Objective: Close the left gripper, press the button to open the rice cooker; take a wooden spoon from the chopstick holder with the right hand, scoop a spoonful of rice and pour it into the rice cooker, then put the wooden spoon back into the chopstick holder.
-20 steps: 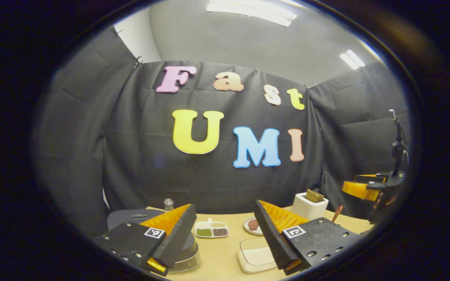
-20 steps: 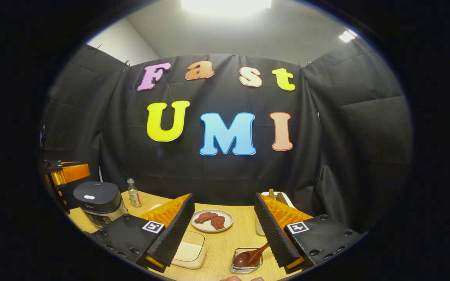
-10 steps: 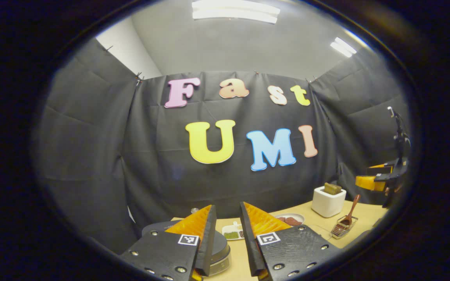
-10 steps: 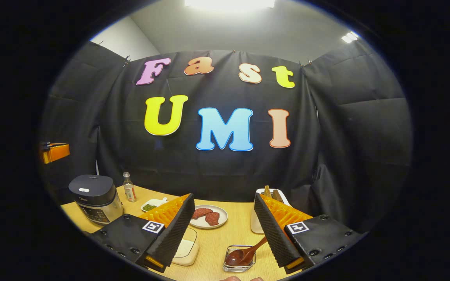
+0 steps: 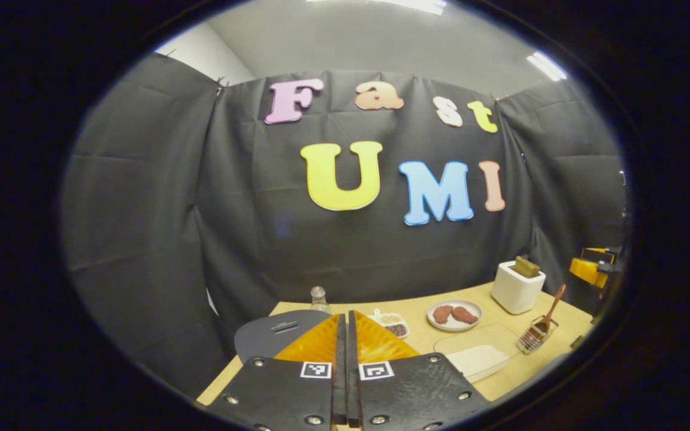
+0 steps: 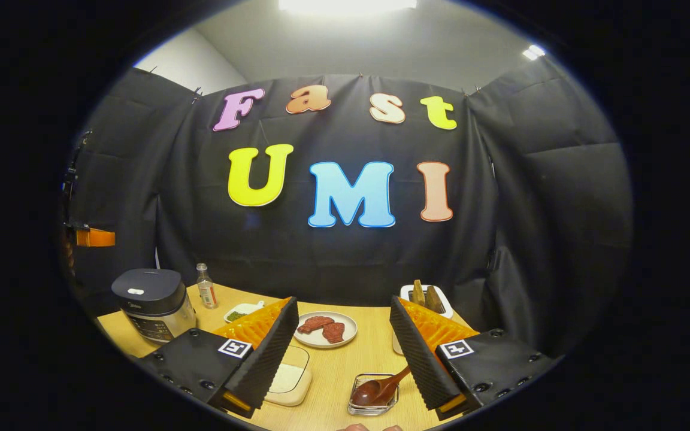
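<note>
left claw (image 5: 342, 365): fingers now pressed together, wide apart a second ago | right claw (image 6: 342, 353): agape, empty | next: press rice cooker (image 6: 152, 302) button

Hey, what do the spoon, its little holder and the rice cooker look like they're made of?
Spoon: likely wood, dark reddish-brown with a soft sheen. Holder: probably metal wire, thin silvery bars you can see through. Rice cooker: matte dark lid, probably plastic, over a shinier silvery body, maybe metal.
</note>
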The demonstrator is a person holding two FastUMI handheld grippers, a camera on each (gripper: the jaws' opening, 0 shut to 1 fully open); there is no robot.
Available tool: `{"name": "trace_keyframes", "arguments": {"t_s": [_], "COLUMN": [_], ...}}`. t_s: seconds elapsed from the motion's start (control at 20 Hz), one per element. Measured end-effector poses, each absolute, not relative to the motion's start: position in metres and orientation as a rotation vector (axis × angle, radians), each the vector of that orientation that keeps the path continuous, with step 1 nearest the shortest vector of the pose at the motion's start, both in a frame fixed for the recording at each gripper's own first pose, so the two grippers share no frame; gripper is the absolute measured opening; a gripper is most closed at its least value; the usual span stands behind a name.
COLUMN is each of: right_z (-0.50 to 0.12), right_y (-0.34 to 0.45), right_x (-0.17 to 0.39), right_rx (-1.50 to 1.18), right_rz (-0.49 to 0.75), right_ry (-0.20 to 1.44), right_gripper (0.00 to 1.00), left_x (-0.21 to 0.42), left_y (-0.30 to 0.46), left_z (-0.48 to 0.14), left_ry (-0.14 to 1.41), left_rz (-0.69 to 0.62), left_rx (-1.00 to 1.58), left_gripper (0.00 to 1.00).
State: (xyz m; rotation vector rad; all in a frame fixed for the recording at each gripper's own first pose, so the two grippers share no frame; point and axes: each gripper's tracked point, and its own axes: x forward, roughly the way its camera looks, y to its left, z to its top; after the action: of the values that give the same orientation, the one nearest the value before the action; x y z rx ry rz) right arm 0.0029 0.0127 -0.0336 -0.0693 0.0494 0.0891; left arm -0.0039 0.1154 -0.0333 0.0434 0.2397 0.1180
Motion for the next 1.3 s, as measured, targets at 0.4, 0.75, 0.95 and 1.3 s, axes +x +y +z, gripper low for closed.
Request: {"name": "trace_keyframes", "arguments": {"t_s": [0.4,0.75,0.95,1.3], "right_z": [-0.017,-0.034,-0.039,-0.05], "right_y": [0.003,-0.007,-0.015,-0.024], "right_x": [-0.006,-0.002,-0.002,0.0], "right_rx": [-0.049,-0.021,-0.018,-0.011], "right_rz": [0.083,0.085,0.07,0.056], "right_ry": [-0.038,-0.003,-0.001,0.019], "right_gripper": [0.98,0.97,0.97,0.97], "left_x": [0.019,0.026,0.026,0.022], "left_y": [0.126,0.145,0.155,0.16], "left_z": [-0.08,-0.133,-0.16,-0.178], "left_ry": [0.387,0.553,0.631,0.695], "left_rz": [0.052,0.079,0.097,0.107], "left_rx": [0.001,-0.063,-0.096,-0.089], "left_gripper": [0.0,0.01,0.01,0.01]}}
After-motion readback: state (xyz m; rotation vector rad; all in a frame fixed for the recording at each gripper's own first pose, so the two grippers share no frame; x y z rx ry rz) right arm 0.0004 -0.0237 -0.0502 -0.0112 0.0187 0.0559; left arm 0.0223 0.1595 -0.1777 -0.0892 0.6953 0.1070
